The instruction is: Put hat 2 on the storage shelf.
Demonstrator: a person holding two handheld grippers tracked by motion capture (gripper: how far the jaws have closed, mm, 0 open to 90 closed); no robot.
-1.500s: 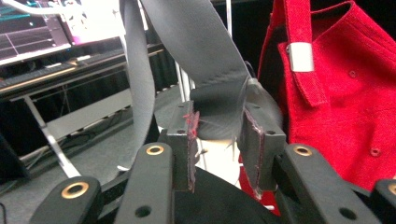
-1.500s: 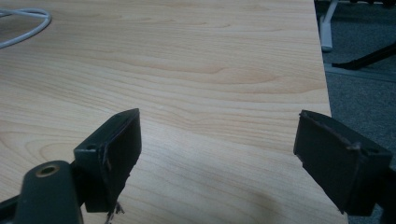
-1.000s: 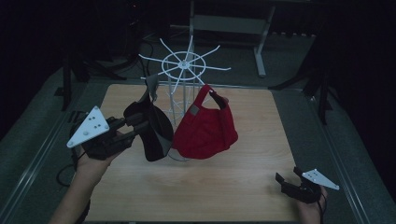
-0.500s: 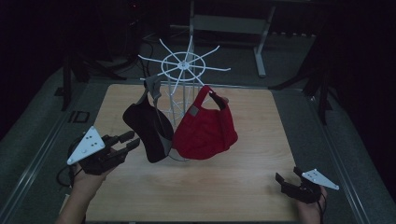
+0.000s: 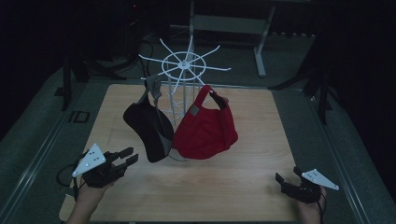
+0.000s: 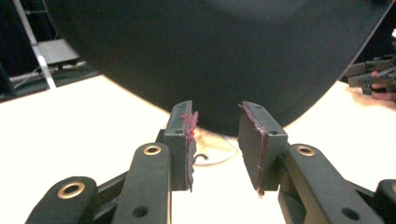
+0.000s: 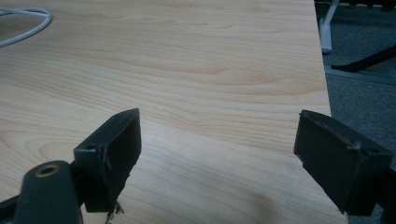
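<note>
A white wire rack (image 5: 186,65) with spoke arms stands on the wooden table (image 5: 243,186). A black bag (image 5: 147,126) hangs from its left side and a red bag (image 5: 205,130) hangs beside it on the right. My left gripper (image 5: 128,156) sits low at the table's front left, just short of the black bag, open with nothing between its pads. In the left gripper view the black bag (image 6: 210,56) looms right above and beyond the left gripper (image 6: 217,121). My right gripper (image 5: 286,179) rests at the front right, wide open over bare wood (image 7: 219,135).
The rack's white ring base (image 7: 28,23) lies on the table under the bags. The table's right edge (image 7: 322,70) runs close to the right gripper, with grey floor beyond it. Dark stands and a metal frame (image 5: 261,46) stand behind the table.
My left gripper has sunk from beside the black bag's upper part down toward the table's front left. The bags, the rack and the right gripper have kept still.
</note>
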